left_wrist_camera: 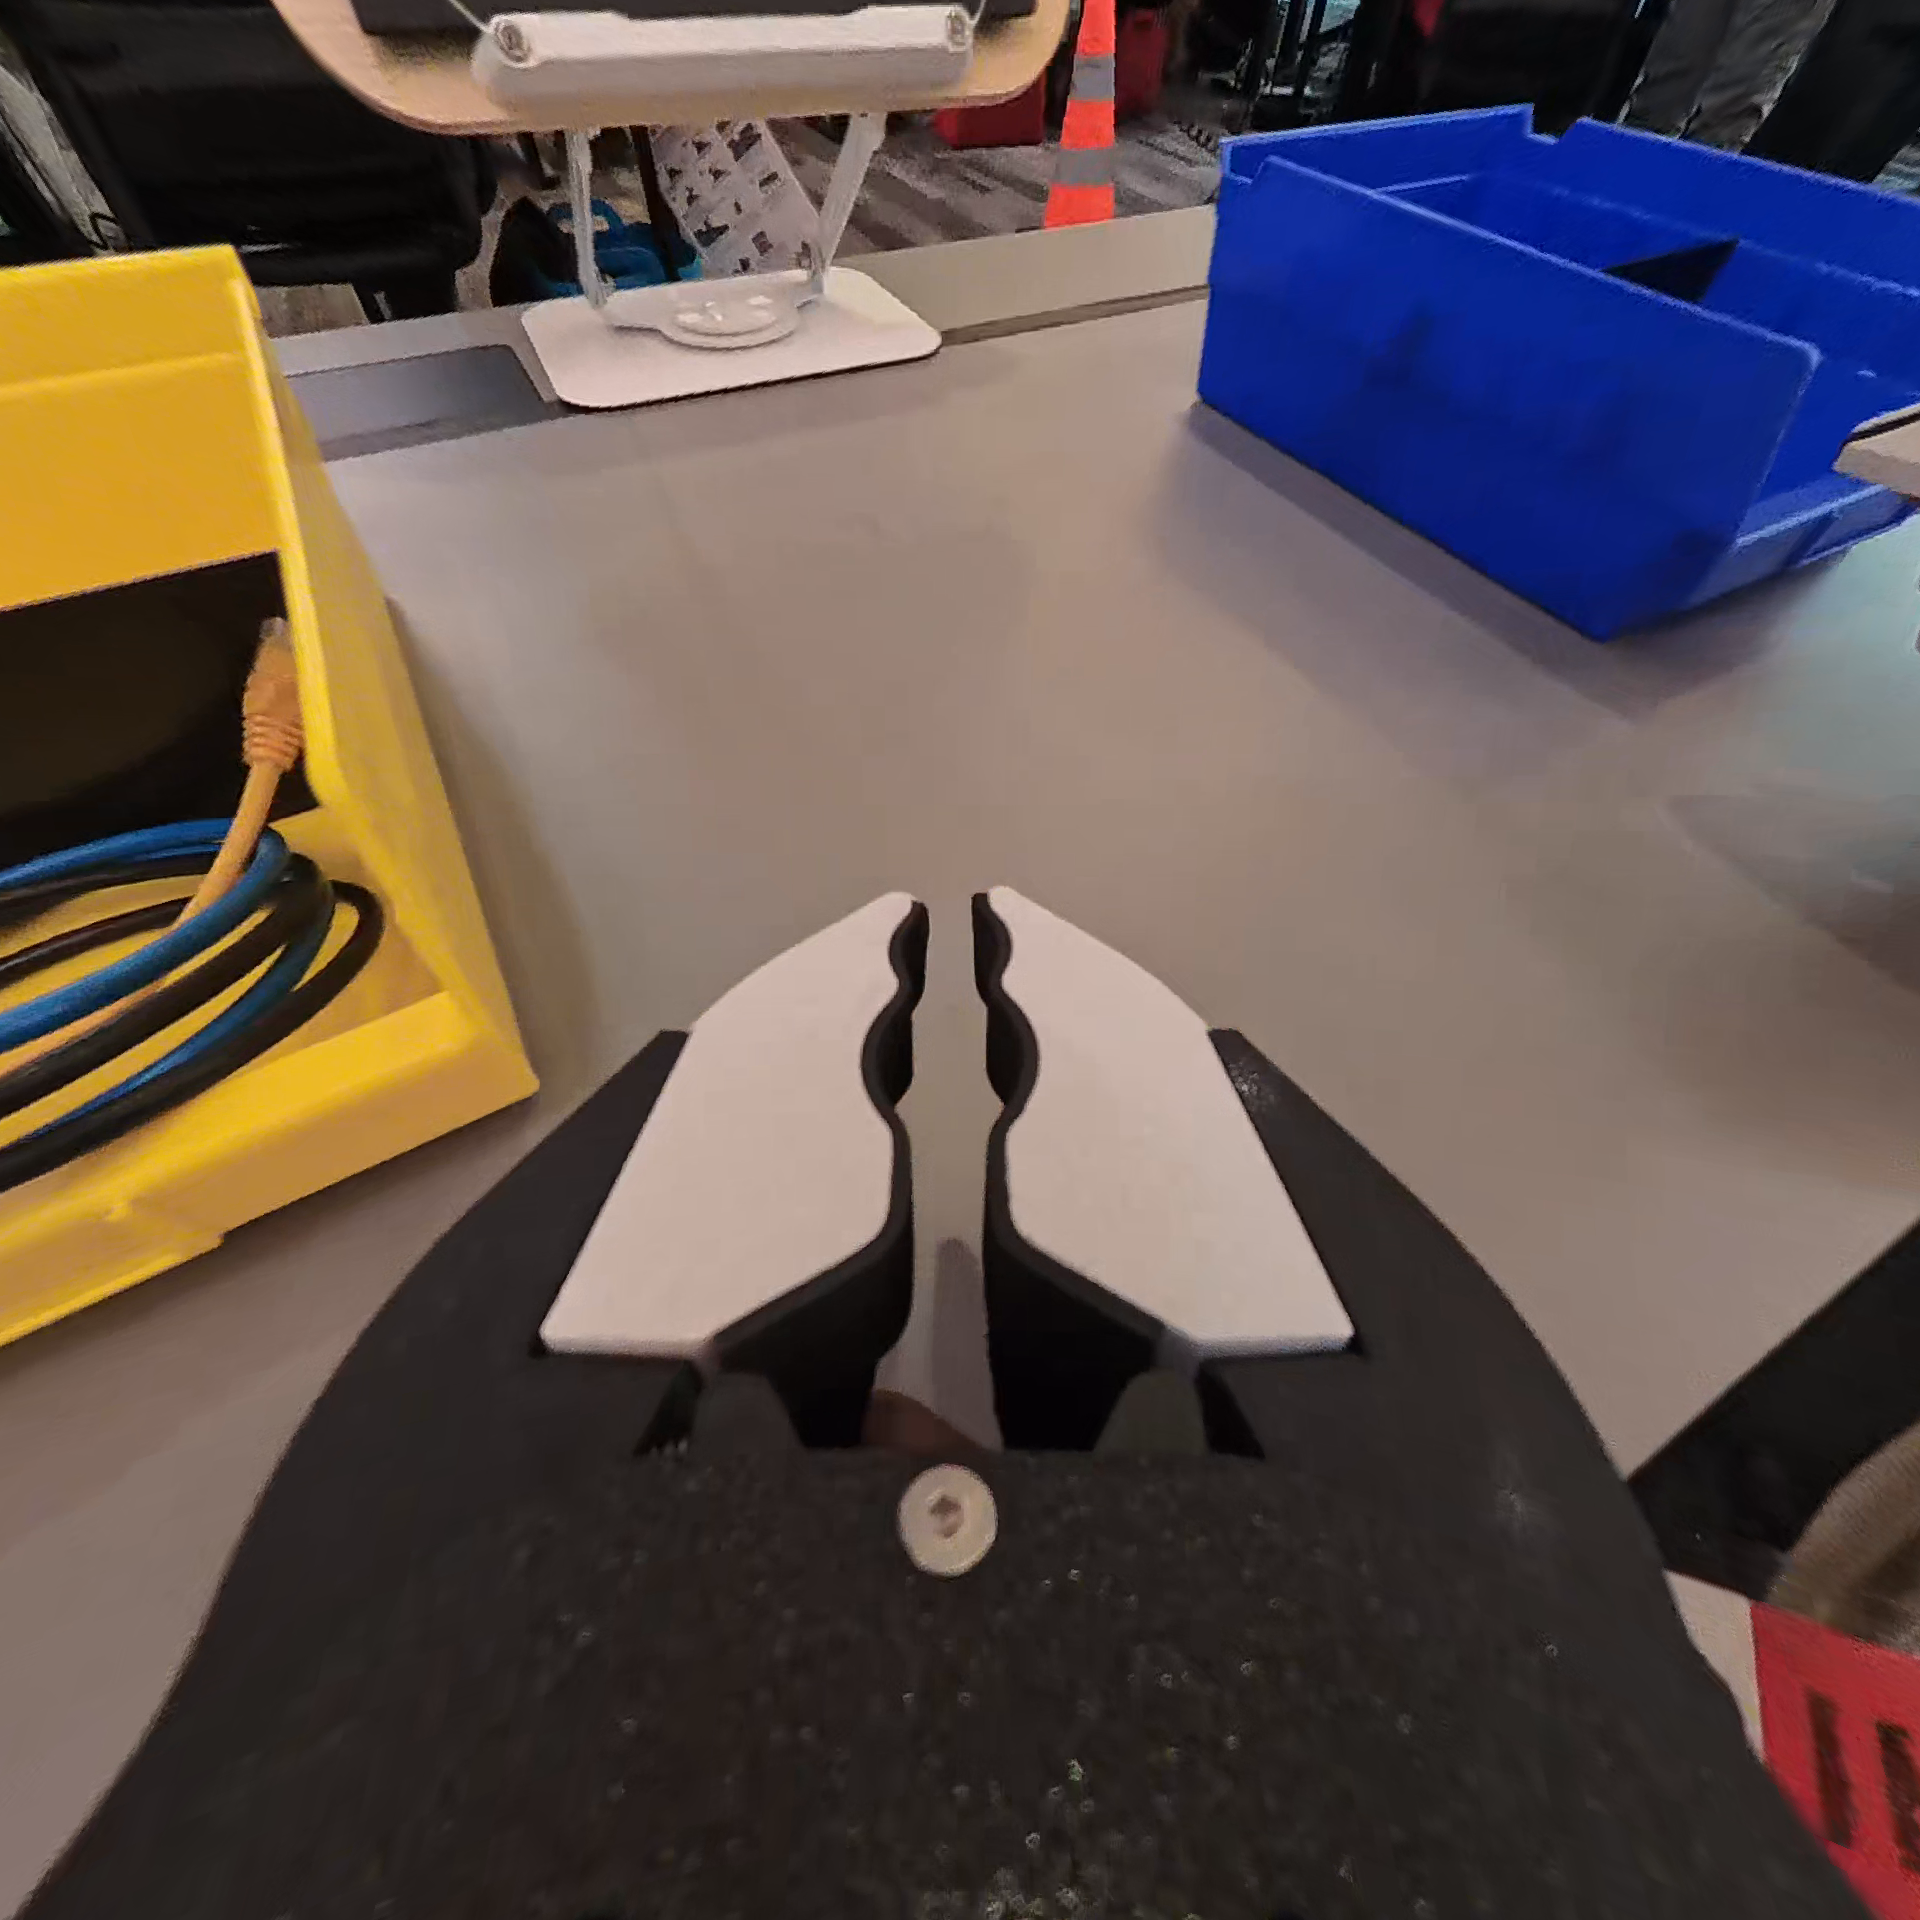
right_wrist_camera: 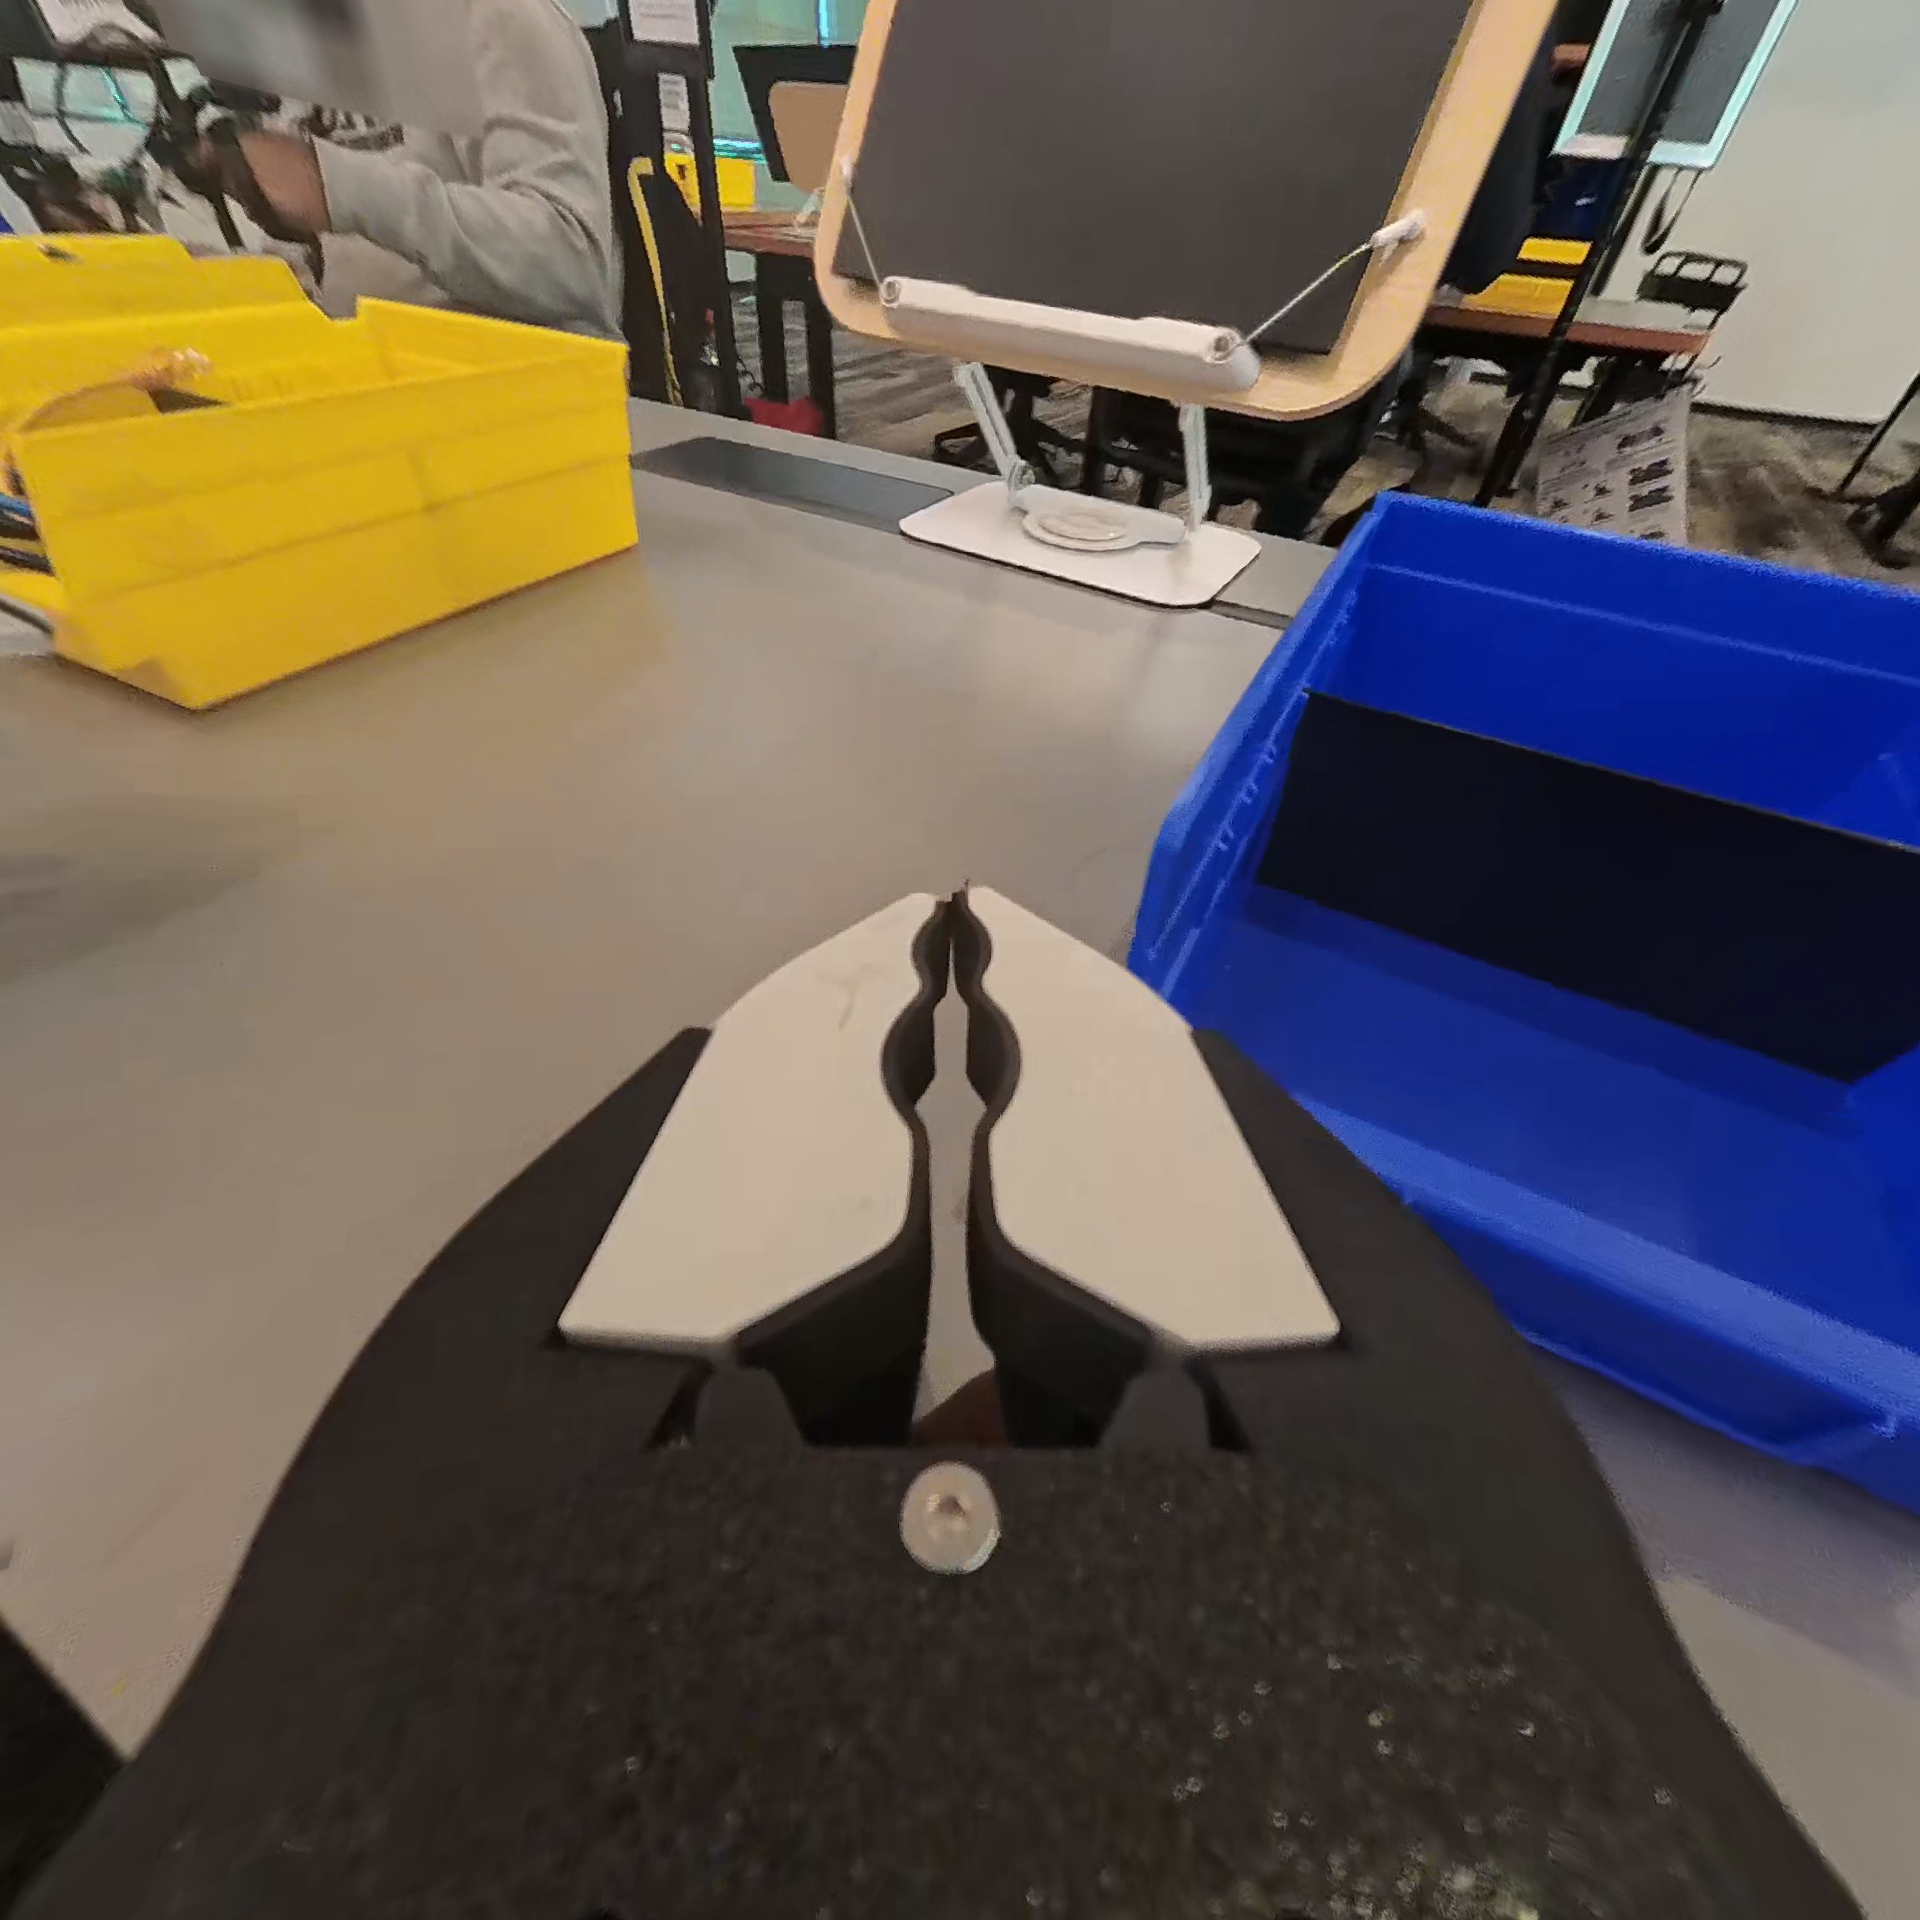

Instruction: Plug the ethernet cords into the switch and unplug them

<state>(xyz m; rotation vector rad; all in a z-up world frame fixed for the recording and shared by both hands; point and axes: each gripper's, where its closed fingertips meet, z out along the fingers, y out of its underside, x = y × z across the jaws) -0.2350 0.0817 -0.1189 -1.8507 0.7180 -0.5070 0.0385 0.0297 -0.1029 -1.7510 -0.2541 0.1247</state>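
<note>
Coiled ethernet cords lie in a yellow bin (left_wrist_camera: 343, 727) at my left: a blue cord (left_wrist_camera: 156, 966), a black cord (left_wrist_camera: 260, 997) and an orange cord whose plug (left_wrist_camera: 272, 707) leans on a black panel in the bin. No switch is clearly visible. My left gripper (left_wrist_camera: 948, 914) hovers over the bare grey table, its jaws a narrow gap apart and empty. My right gripper (right_wrist_camera: 962, 904) is shut and empty, just left of a blue bin (right_wrist_camera: 1226, 831). The yellow bin (right_wrist_camera: 312, 520) shows far left in the right wrist view.
The blue bin (left_wrist_camera: 1507, 416), with a black divider, stands at the back right. A tablet on a white stand (left_wrist_camera: 727, 332) sits at the table's far edge; it also shows in the right wrist view (right_wrist_camera: 1081, 540). A person in a grey sleeve (right_wrist_camera: 468, 208) is behind the yellow bin. One gripper's finger ends stand about 30 cm off the other's.
</note>
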